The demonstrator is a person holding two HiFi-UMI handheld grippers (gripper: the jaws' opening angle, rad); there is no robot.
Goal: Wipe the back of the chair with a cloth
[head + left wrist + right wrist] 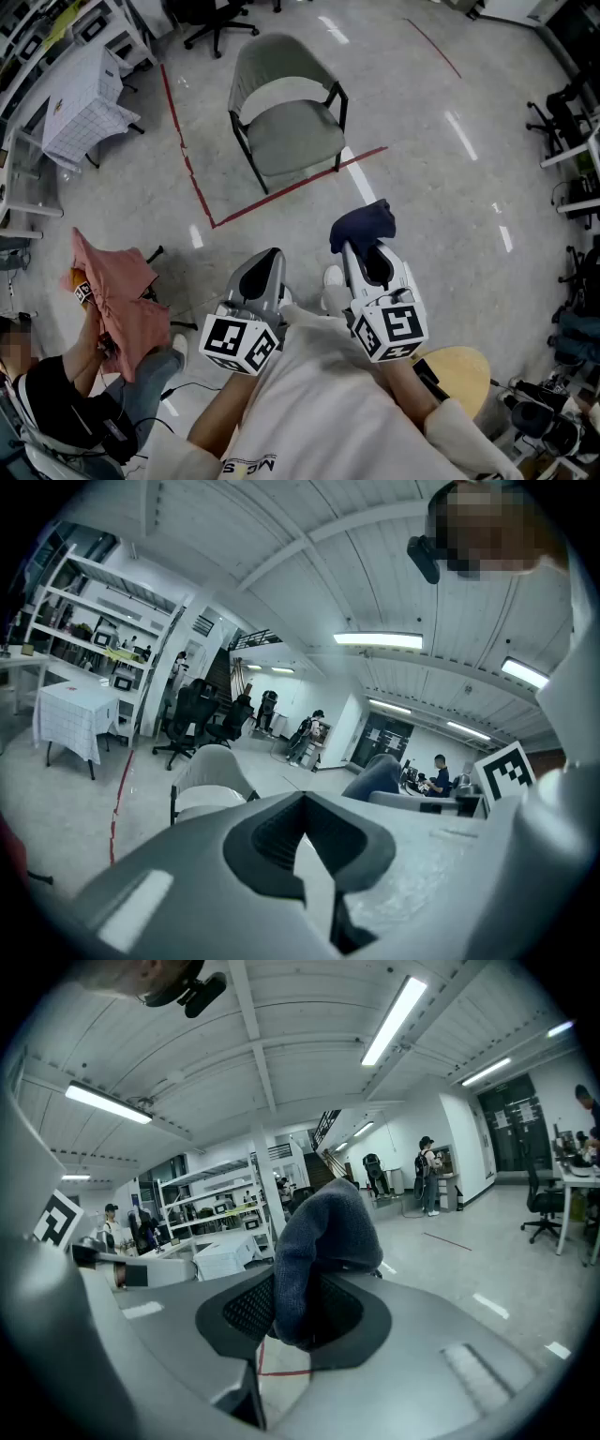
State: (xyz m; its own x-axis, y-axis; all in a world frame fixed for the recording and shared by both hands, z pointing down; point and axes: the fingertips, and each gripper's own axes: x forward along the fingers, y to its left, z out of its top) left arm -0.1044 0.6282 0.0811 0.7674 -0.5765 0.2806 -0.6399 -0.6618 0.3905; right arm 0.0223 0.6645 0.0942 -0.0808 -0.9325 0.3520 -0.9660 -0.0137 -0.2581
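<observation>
Cloth (323,1232) upright in right gripper (298,1321)

Grey glossy floor (441,216) spreads ahead of the left fingers (264,274) and right fingers (396,272), streaked with pale reflections of ceiling lights. Red tape lines (286,190) run across it just beyond both, meeting in a corner. Far ahead and left of the left fingers stands a table (82,103) under a white checked cover, with white shelving (89,597) behind it and black office chairs (187,714) nearby. Overhead, a white beamed ceiling (281,564) carries long strip lights (377,639). A round wooden stool (459,375) sits behind and right of the right fingers.
</observation>
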